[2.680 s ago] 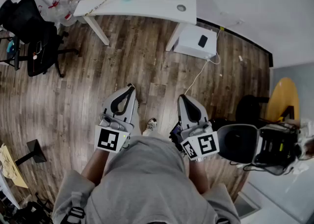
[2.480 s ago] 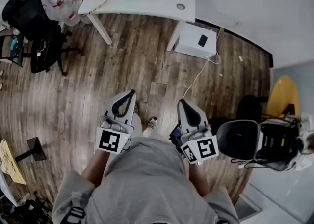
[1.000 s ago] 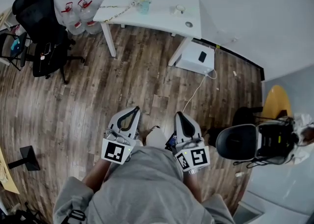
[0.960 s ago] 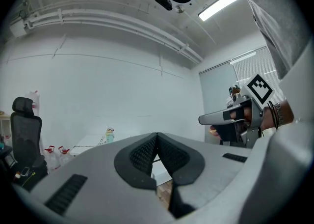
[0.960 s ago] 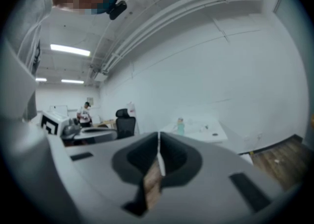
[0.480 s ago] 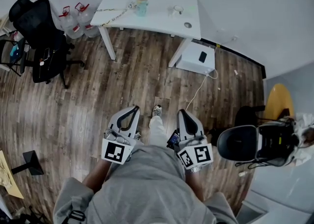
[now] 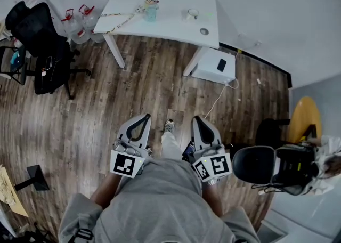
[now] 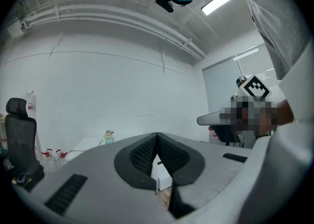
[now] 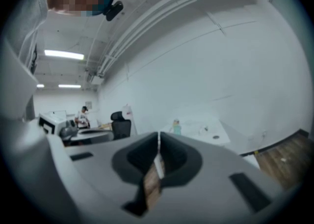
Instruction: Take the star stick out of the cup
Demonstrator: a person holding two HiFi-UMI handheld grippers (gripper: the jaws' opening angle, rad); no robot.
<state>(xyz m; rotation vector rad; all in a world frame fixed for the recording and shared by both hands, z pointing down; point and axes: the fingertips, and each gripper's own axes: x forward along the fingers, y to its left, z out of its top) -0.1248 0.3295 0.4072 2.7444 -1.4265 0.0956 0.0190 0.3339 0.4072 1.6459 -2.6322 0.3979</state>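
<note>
A white table (image 7: 165, 23) stands far ahead by the wall. On it is a pale teal cup (image 7: 151, 9) with something white at its top; the star stick is too small to make out. The cup (image 8: 108, 137) shows tiny in the left gripper view, and the same cup (image 9: 176, 127) in the right gripper view. My left gripper (image 7: 144, 117) and right gripper (image 7: 196, 120) are held close to my body over the wood floor, far from the table. Both are shut with nothing between the jaws.
A small white ring-shaped thing (image 7: 192, 14), a round disc (image 7: 204, 31) and a chain-like cord (image 7: 120, 21) also lie on the table. A white box (image 7: 215, 66) with a cable sits beside the table's right leg. Black office chairs stand at left (image 7: 40, 39) and right (image 7: 256, 164); water jugs (image 7: 80, 17) are by the wall.
The head view has shifted, so the table sits lower in the picture and more of the room shows. A foot has stepped forward between the grippers. Both grippers stay shut near the body.
</note>
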